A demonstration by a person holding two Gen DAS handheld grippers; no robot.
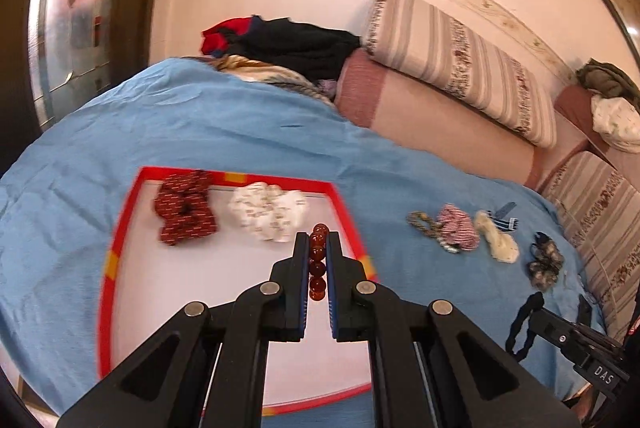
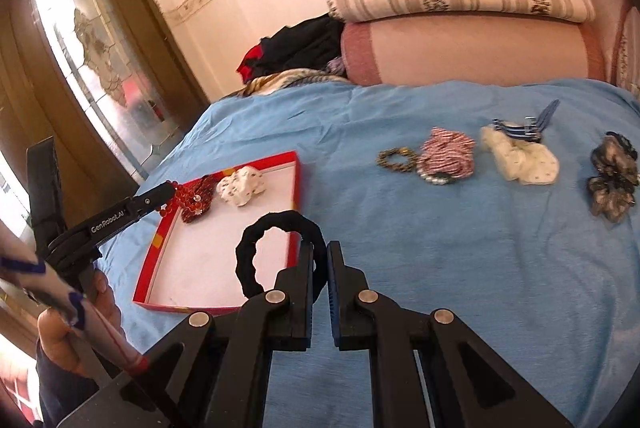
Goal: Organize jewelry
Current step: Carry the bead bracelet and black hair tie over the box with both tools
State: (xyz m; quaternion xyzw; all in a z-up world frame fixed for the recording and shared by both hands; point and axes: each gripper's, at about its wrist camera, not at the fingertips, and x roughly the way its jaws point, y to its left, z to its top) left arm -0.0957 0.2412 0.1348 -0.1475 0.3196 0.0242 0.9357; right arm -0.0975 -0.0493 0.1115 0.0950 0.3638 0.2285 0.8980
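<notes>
1. Left wrist view: the left gripper (image 1: 318, 248) is clamped narrow on a red bead bracelet (image 1: 317, 260), whose glossy round beads stand in a line between the pads. It hangs low in the frame over the white floor of the red-rimmed tray (image 1: 120, 228), probably so the bracelet can be dropped inside.
2. In the upper part of the tray lie a dark red patterned scrunchie (image 1: 184, 208) and a white printed scrunchie (image 1: 268, 212), both soft and gathered. They sit side by side, apart.
3. Right wrist view: the right gripper (image 2: 320, 264) is pinched tight on a black scrunchie (image 2: 276, 248), a matte, ruffled loop that sags to the left of the fingers over the tray's near right corner. Gripping one edge lets the loop hang free.
4. Unsorted pieces lie in a loose row on the wrinkled blue bedsheet (image 2: 400, 248), right of centre: a brown-gold bead bracelet (image 2: 394, 158), a pink striped scrunchie (image 2: 446, 152), a cream scrunchie (image 2: 520, 158), and a dark lacy scrunchie (image 2: 612, 180).
5. Judging by this, sorting is partly done.
</notes>
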